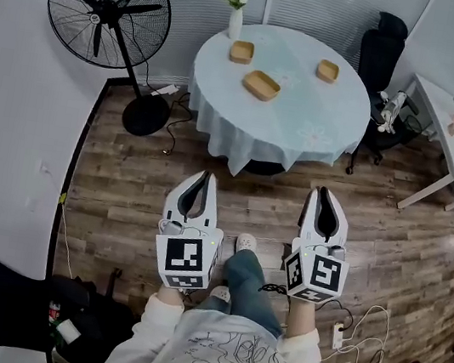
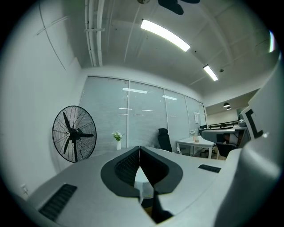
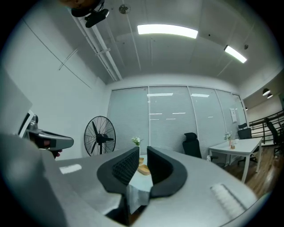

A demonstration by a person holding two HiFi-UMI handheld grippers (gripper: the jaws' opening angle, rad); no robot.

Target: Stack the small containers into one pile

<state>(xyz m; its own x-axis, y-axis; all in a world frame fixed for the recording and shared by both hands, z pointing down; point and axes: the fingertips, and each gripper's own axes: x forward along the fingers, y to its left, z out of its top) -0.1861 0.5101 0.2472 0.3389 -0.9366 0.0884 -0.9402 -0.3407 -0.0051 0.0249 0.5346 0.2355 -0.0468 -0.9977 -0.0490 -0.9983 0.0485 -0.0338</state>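
The small containers [image 1: 261,85] are sitting apart from one another on the round table [image 1: 289,122], which is wearing a pale blue cloth. The widest one is lying near the middle of the table. A smaller container [image 1: 242,51] is resting toward the far left edge, near a white vase [image 1: 235,22] of flowers. A third container [image 1: 327,71] is resting toward the far right edge.

I am holding both grippers level over the wooden floor [image 1: 120,202], short of the table's near edge and pointing at it. The left gripper [image 1: 205,174] is showing its fingers [image 2: 126,166] pressed together at the tips, with nothing caught in them. The right gripper [image 1: 326,190] is showing its fingers [image 3: 124,166] a narrow gap apart, and nothing is sitting in that gap. Through it, in the right gripper view, I am seeing the table's edge and a wooden container beyond.

A standing fan [image 1: 110,6] is standing off the table's left side. A black office chair [image 1: 379,55] and a white desk [image 1: 450,136] are standing off its right side.
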